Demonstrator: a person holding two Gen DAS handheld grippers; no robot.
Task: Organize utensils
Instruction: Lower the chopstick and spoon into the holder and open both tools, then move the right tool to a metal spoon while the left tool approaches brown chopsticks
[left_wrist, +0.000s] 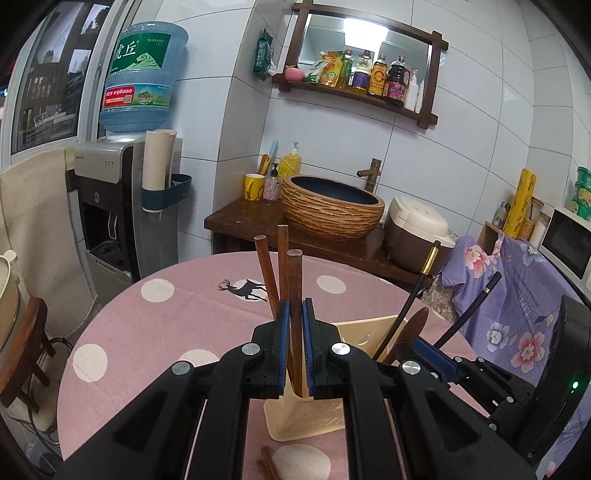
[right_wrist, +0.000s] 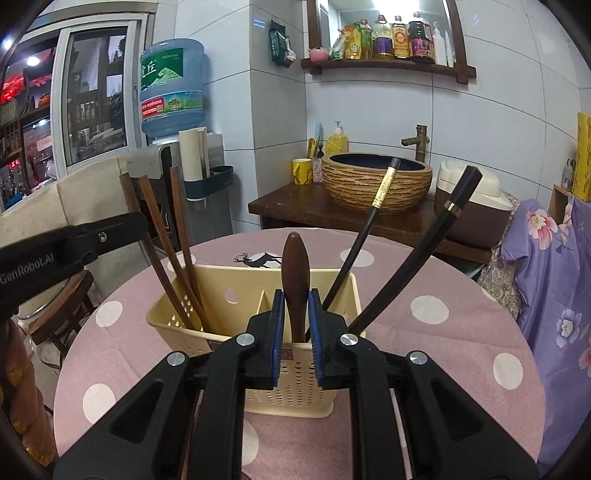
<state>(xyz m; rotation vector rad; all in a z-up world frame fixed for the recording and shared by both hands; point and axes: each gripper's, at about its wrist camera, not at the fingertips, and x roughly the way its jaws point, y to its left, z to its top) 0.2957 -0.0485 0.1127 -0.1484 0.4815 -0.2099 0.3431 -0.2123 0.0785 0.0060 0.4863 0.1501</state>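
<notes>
Left wrist view: left tool (left_wrist: 294, 317) is clenched on a brown wooden chopstick (left_wrist: 295, 291) standing in the cream utensil caddy (left_wrist: 295, 413) on the pink bench (left_wrist: 147, 332); two more brown chopsticks (left_wrist: 275, 273) rise at 12 o'clock.

Right wrist view: right tool (right_wrist: 296, 312) grips a dark wooden spoon handle (right_wrist: 295, 273) in the caddy's (right_wrist: 229, 295) middle compartment; black chopsticks (right_wrist: 369, 229) lean toward 1 o'clock

Both wrist cameras sat close above the cream utensil caddy (left_wrist: 295, 417) (right_wrist: 221, 295), left one at its end, right one side-on, both facing the basin wall and sharing the pink table (left_wrist: 147, 332) (right_wrist: 424, 350).
</notes>
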